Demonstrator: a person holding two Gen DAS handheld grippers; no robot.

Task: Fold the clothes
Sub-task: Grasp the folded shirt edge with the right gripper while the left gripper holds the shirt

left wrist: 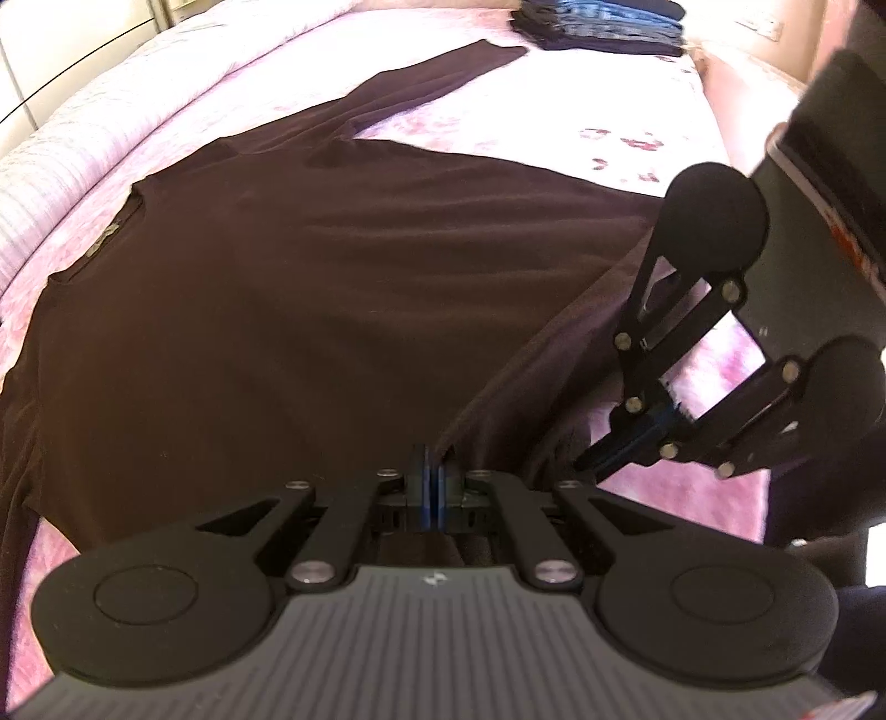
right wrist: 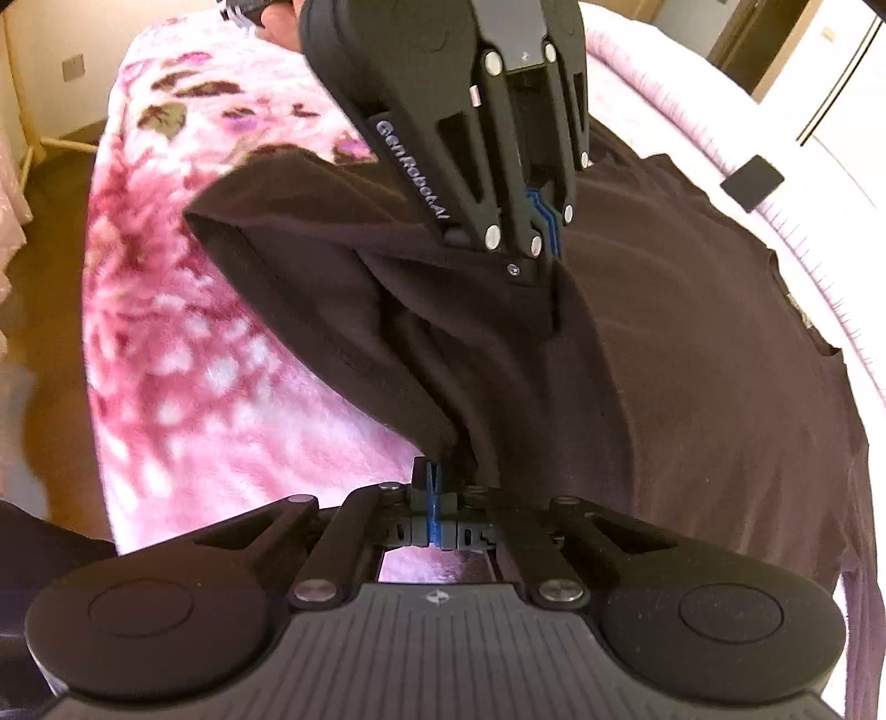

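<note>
Your left gripper [left wrist: 433,477] and right gripper [right wrist: 433,487] both pinch the dark shirt's [left wrist: 288,310] lifted sleeve edge above the blanket [right wrist: 183,354].

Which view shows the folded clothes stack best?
Left wrist view. The stack of folded clothes sits at the far end of the bed, beyond the dark shirt, only blurred by distance. The right wrist view points the other way and does not show it, only the shirt and the bed.
</note>
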